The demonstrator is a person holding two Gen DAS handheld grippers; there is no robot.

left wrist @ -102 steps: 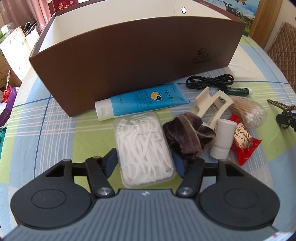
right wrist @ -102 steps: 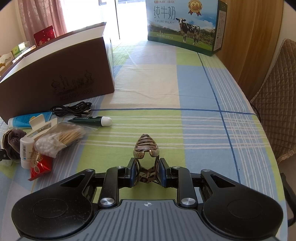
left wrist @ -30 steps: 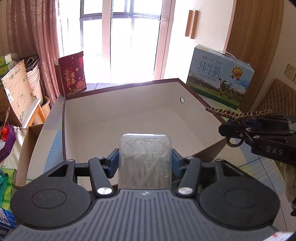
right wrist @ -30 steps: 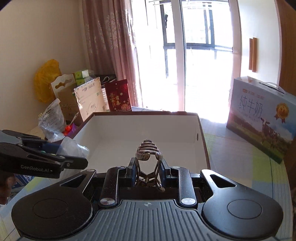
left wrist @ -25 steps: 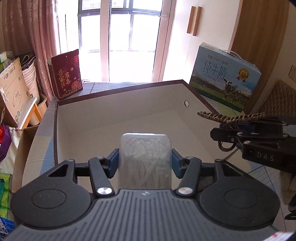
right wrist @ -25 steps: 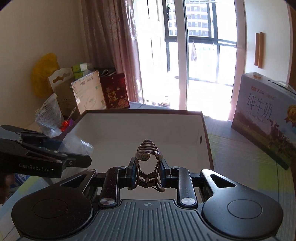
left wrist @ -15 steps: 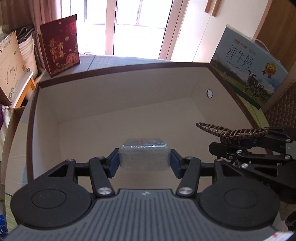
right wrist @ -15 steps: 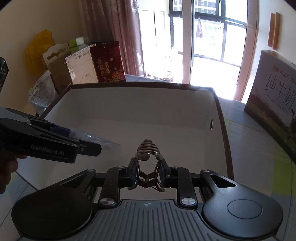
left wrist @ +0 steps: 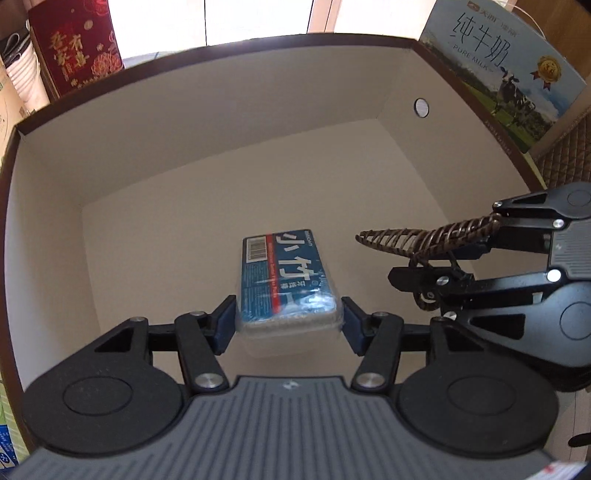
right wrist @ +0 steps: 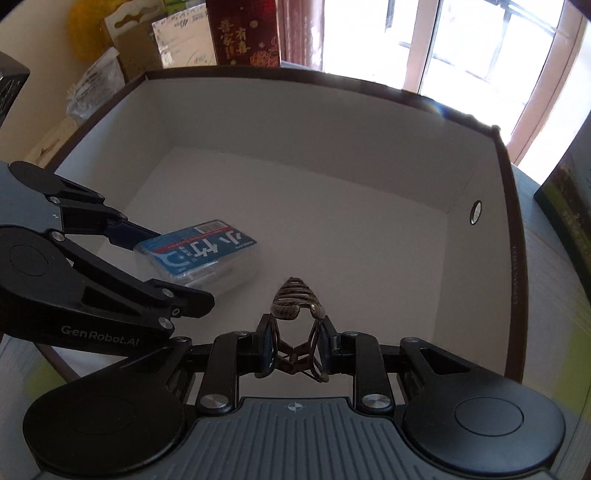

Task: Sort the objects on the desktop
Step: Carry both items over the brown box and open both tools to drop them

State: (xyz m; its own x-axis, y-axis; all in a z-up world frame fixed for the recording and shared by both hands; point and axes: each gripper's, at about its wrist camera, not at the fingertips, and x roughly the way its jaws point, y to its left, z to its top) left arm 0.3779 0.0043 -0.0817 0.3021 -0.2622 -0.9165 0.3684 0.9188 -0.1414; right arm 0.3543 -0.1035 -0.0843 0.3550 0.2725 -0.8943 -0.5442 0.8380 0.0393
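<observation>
A large brown box with a pale inside (left wrist: 221,122) (right wrist: 295,122) fills both views. My left gripper (left wrist: 288,326) (right wrist: 177,269) reaches down into it. Its jaws are opening around a clear floss-pick case (left wrist: 284,273) (right wrist: 199,251) with a blue label. The case lies tilted between the pads, its far end down near the box floor, and the pads barely touch it. My right gripper (right wrist: 295,339) (left wrist: 443,266) hangs over the box floor to the right, shut on a brown striped hair claw clip (right wrist: 295,299) (left wrist: 424,240).
A blue milk carton (left wrist: 498,55) stands beyond the box's right wall. Behind the far wall stand a red gift bag (left wrist: 74,48) (right wrist: 243,33) and a bright window. A quilted chair back (left wrist: 569,147) shows at the right edge. Apart from the case, the box floor is bare.
Both grippers have tipped downward and sunk into the box. The floss-pick case has swung from upright to lying with its blue label up. The clip stays gripped.
</observation>
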